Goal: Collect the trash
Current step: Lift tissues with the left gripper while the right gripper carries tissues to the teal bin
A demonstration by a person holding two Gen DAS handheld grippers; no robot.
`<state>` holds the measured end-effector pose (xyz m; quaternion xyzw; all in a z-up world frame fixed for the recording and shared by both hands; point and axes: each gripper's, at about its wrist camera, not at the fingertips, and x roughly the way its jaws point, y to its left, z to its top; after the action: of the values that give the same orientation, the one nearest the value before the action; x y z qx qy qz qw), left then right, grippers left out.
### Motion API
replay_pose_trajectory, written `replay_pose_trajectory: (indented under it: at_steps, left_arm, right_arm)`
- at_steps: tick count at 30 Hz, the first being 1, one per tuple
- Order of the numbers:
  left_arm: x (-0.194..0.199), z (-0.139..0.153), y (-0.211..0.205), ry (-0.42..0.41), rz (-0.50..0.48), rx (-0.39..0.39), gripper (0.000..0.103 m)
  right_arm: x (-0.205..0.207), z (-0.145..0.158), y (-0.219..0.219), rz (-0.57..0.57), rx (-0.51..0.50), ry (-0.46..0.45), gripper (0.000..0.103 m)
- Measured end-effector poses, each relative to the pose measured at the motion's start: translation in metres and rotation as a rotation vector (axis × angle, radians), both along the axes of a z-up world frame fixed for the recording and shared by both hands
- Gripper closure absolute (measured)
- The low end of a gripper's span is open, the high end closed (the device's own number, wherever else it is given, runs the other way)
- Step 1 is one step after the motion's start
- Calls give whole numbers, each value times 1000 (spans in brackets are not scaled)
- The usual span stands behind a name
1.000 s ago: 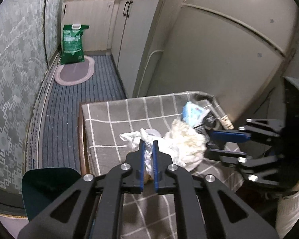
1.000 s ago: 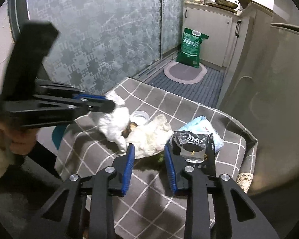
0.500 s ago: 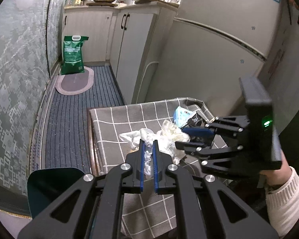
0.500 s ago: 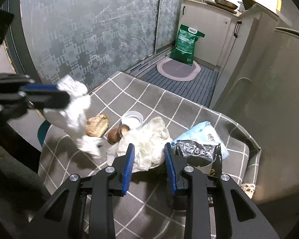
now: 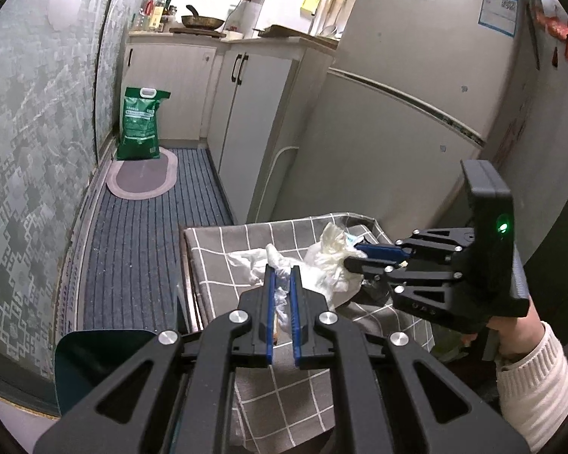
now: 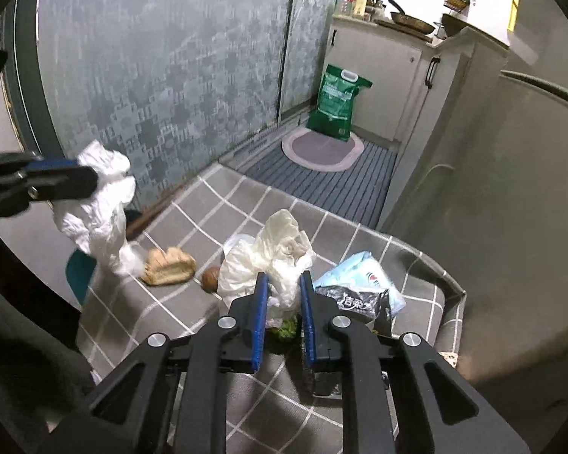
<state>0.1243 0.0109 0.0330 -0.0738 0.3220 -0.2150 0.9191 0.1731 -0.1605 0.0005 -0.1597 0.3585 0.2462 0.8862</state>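
My left gripper [image 5: 283, 270] is shut on a crumpled white plastic bag [image 5: 280, 261] and holds it above the table's left edge; the bag [image 6: 98, 196] hangs from the gripper in the right wrist view. My right gripper [image 6: 283, 282] has its blue fingers [image 6: 260, 314] around a cream plastic bag [image 6: 272, 249] on the checked tablecloth [image 6: 246, 208], still a little apart. A bread piece [image 6: 168, 265] and a brown round thing [image 6: 210, 276] lie bare on the cloth. A black snack packet [image 6: 356, 300] and a light blue packet [image 6: 363, 272] lie to the right.
A teal bin [image 5: 94, 363] stands on the floor left of the table. A fridge [image 5: 416, 113] stands behind the table. A green sack [image 5: 140, 125] and an oval mat [image 5: 142, 179] are down the kitchen aisle. A patterned glass wall [image 6: 151, 75] runs along the left.
My left gripper lifted the white bag off the table, up and left, uncovering the bread and the brown thing. My right gripper moved forward around the cream bag and narrowed.
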Motion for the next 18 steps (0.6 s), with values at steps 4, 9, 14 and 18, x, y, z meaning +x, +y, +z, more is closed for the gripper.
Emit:
replay_pose_trajectory:
  at_steps: [4, 9, 14, 18]
  left_arm:
    - [-7, 7, 6, -23, 22, -1, 95]
    - [-13, 10, 20, -31, 60, 10, 95]
    - [-17, 4, 36, -18, 107, 39, 95]
    - [-22, -4, 51, 4, 146, 64, 95]
  right_arm:
    - [-7, 18, 3, 10, 23, -35, 87]
    - [-16, 33, 9, 20, 41, -61, 87]
    - [-20, 40, 25, 46, 47, -66, 87]
    - [-26, 38, 43, 84, 56, -50, 87]
